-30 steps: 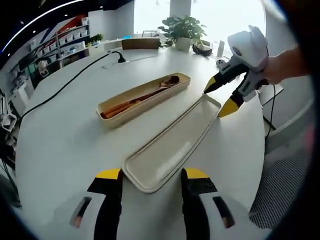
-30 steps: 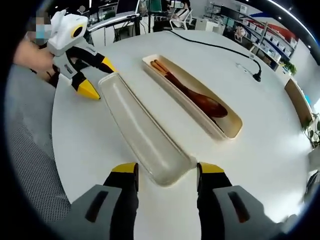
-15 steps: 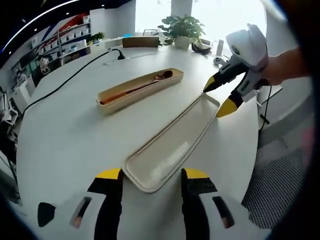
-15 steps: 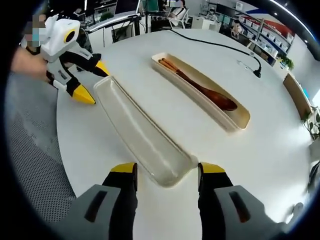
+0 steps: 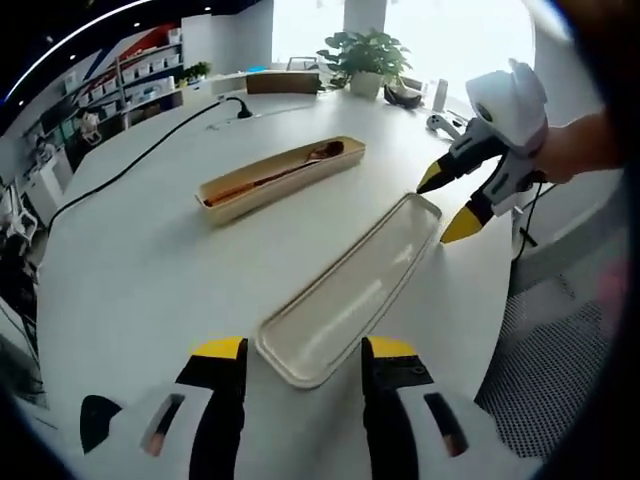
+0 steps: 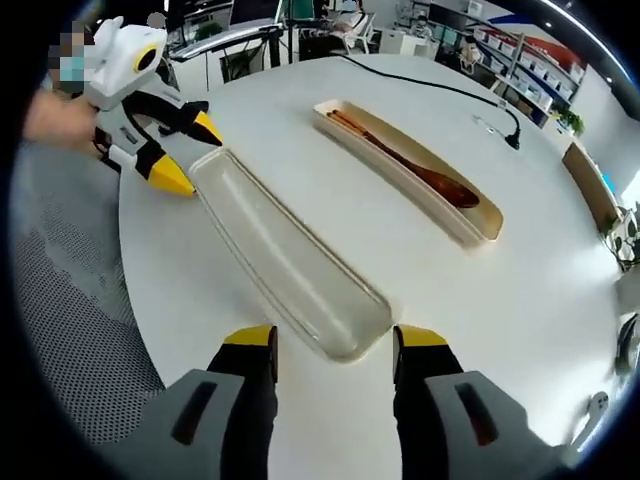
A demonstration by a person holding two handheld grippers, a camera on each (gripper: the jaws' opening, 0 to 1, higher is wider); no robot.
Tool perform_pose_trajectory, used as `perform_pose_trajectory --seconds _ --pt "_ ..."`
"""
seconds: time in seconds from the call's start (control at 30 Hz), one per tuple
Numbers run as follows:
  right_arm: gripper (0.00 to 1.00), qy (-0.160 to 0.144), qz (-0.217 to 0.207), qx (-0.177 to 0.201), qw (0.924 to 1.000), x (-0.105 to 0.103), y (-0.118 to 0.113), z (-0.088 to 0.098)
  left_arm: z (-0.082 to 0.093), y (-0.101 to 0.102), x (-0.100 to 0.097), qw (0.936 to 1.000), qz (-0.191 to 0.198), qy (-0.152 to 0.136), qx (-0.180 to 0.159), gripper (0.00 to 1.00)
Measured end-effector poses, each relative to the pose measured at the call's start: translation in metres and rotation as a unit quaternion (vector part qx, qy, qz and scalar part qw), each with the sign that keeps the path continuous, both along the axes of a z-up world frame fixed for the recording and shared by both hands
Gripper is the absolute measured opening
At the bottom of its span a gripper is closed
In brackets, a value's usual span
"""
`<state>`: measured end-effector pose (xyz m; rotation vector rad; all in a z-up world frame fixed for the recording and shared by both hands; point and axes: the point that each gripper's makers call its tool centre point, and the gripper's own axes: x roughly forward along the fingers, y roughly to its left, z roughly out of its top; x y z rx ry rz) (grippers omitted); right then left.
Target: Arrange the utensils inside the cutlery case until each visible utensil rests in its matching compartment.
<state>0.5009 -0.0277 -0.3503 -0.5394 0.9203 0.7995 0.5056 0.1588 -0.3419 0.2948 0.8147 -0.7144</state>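
Observation:
A beige cutlery case [image 5: 280, 178] [image 6: 410, 183] lies on the white round table with a wooden spoon [image 6: 425, 178] and chopsticks inside. Its empty lid [image 5: 350, 290] [image 6: 285, 255] lies beside it, hollow side up. My left gripper [image 5: 305, 350] is open, its yellow tips on either side of one end of the lid. My right gripper [image 6: 335, 340] is open at the other end in the same way. Each gripper also appears in the other's view, the right gripper [image 5: 447, 205] and the left gripper [image 6: 190, 155], both open and held by a hand.
A black cable [image 5: 130, 170] [image 6: 440, 92] runs across the table's far side. A potted plant [image 5: 368, 55] stands at the back edge. The table edge [image 5: 500, 300] is close to the lid, and a mesh seat [image 6: 70, 300] lies beyond it.
The gap between the lid and the case has widened in both views. Both grippers stay open at the lid's ends, and the right one has drawn back a little.

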Motion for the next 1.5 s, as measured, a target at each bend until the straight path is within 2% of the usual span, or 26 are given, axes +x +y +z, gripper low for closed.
perform_pose_trajectory --seconds 0.1,0.17,0.23,0.33,0.4,0.43,0.47,0.53,0.6,0.63,0.67,0.77,0.83,0.9,0.97,1.03,1.07,1.1,1.17,1.23,1.33,1.4,1.5 --pt "0.48 -0.018 0.036 -0.019 0.999 0.002 -0.001 0.008 0.005 -0.001 0.002 0.9998 0.001 -0.002 -0.019 0.63" --pt "0.48 -0.029 0.056 -0.034 0.9974 0.003 -0.004 0.012 0.004 -0.001 -0.002 0.9997 -0.013 0.007 -0.02 0.63" --pt "0.47 -0.027 0.054 -0.031 0.9977 0.002 -0.005 0.015 0.006 -0.001 -0.006 0.9995 -0.027 0.005 -0.015 0.63" --pt "0.44 -0.029 0.023 -0.01 0.9993 0.004 -0.007 0.017 0.005 0.002 -0.01 0.9992 -0.04 0.006 0.0 0.6" --pt "0.41 -0.031 0.029 -0.014 0.999 0.001 -0.006 0.014 0.007 0.005 -0.01 0.9994 -0.036 -0.003 0.002 0.59" --pt "0.42 -0.032 0.036 -0.024 0.9985 0.0 -0.007 0.012 0.007 0.003 -0.009 0.9994 -0.03 0.003 -0.014 0.6" --pt "0.43 -0.031 0.038 -0.026 0.9985 -0.001 -0.006 0.011 0.006 0.003 -0.009 0.9995 -0.03 0.004 -0.013 0.6" --pt "0.48 -0.029 0.04 -0.021 0.9985 -0.002 -0.003 0.013 0.002 0.006 -0.006 0.9993 -0.036 -0.008 0.009 0.6" --pt "0.6 -0.032 0.041 -0.001 0.9987 -0.003 0.004 0.017 0.001 0.009 -0.004 0.9997 -0.023 -0.009 0.009 0.61" --pt "0.6 -0.036 0.043 0.004 0.9984 -0.003 0.008 0.021 0.002 0.01 -0.004 0.9996 0.014 0.006 -0.023 0.61" --pt "0.57 -0.041 0.048 0.003 0.998 -0.003 0.01 0.022 0.002 0.008 -0.004 0.9992 0.017 0.013 -0.035 0.61" --pt "0.51 -0.048 0.066 -0.024 0.9963 -0.001 0.007 0.02 0.008 0.007 0.003 0.9999 -0.006 -0.001 -0.016 0.62" --pt "0.48 -0.049 0.081 -0.049 0.9943 0.0 0.003 0.018 0.019 -0.006 0.008 0.9986 -0.022 -0.008 -0.047 0.64" --pt "0.47 -0.048 0.078 -0.043 0.9949 0.001 0.003 0.018 0.022 -0.009 0.01 0.9987 -0.032 -0.007 -0.038 0.66" --pt "0.5 -0.046 0.081 -0.045 0.9947 0.003 0.003 0.016 0.026 -0.01 0.012 0.9982 -0.051 -0.026 -0.02 0.66" --pt "0.53 -0.034 0.111 -0.053 0.9919 0.001 0.003 0.012 0.028 -0.015 0.008 0.997 -0.066 -0.019 -0.036 0.66" --pt "0.57 -0.031 0.131 -0.062 0.989 0.0 0.002 0.012 0.027 -0.014 0.004 0.9966 -0.074 -0.011 -0.033 0.67" --pt "0.57 -0.033 0.143 -0.071 0.9866 0.003 0.0 0.015 0.028 -0.011 0.004 0.9961 -0.083 -0.015 -0.025 0.67" --pt "0.53 -0.03 0.139 -0.062 0.988 0.007 -0.001 0.02 0.028 -0.006 0.002 0.9954 -0.092 -0.021 -0.012 0.67" --pt "0.48 -0.014 0.13 -0.042 0.9906 0.005 0.0 0.023 0.027 -0.005 0.0 0.9955 -0.092 -0.022 -0.011 0.67" --pt "0.46 -0.016 0.103 -0.051 0.9933 0.009 -0.012 0.018 0.017 -0.004 -0.007 0.9946 -0.103 -0.005 -0.005 0.67" --pt "0.43 -0.024 0.091 -0.045 0.9945 0.009 -0.012 0.019 0.016 -0.001 -0.008 0.9945 -0.105 -0.007 0.004 0.67" --pt "0.43 -0.023 0.087 -0.042 0.9951 0.005 -0.01 0.018 0.021 0.0 -0.008 0.9954 -0.095 -0.011 -0.009 0.67"
